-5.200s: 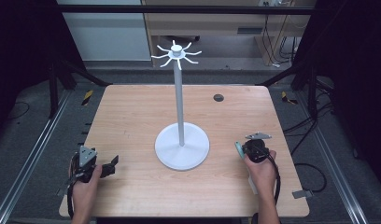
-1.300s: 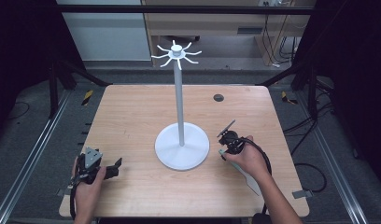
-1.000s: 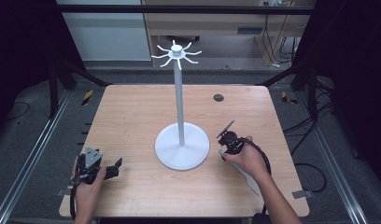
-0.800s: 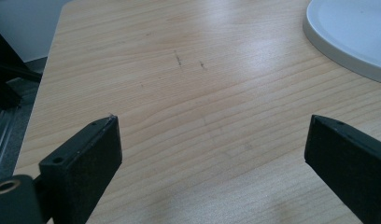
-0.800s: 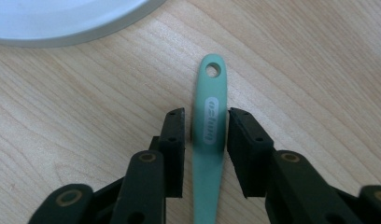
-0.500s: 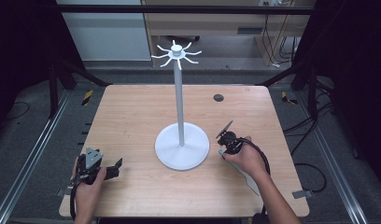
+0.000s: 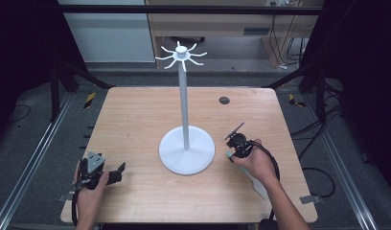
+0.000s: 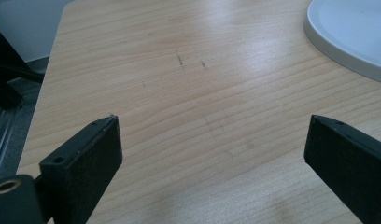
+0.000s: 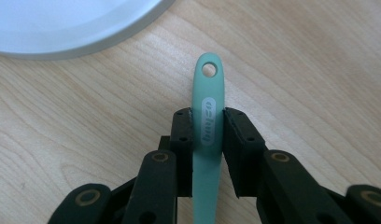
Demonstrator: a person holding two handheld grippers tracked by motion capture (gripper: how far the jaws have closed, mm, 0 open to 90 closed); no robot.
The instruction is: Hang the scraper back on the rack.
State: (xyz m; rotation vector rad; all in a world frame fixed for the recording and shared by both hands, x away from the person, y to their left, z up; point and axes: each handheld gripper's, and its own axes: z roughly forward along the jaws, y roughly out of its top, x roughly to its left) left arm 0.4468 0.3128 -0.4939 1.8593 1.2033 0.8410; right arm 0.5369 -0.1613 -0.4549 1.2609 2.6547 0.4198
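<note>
On the wooden table (image 7: 136, 124), your right gripper (image 9: 207, 123) has just closed onto the green handle (image 9: 207, 116), beside the white stand (image 7: 186, 148). Your left gripper (image 8: 212, 149) rests with jaws wide apart, nothing between them.

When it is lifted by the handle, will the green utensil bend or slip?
The green utensil looks like smooth plastic or silicone, so it may slip. The right tool pinches its narrow handle by the edges, so it could twist. It seems thin and probably light.

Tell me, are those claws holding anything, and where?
The right gripper clamps a green handle just below its hanging hole. The left gripper holds nothing.
</note>
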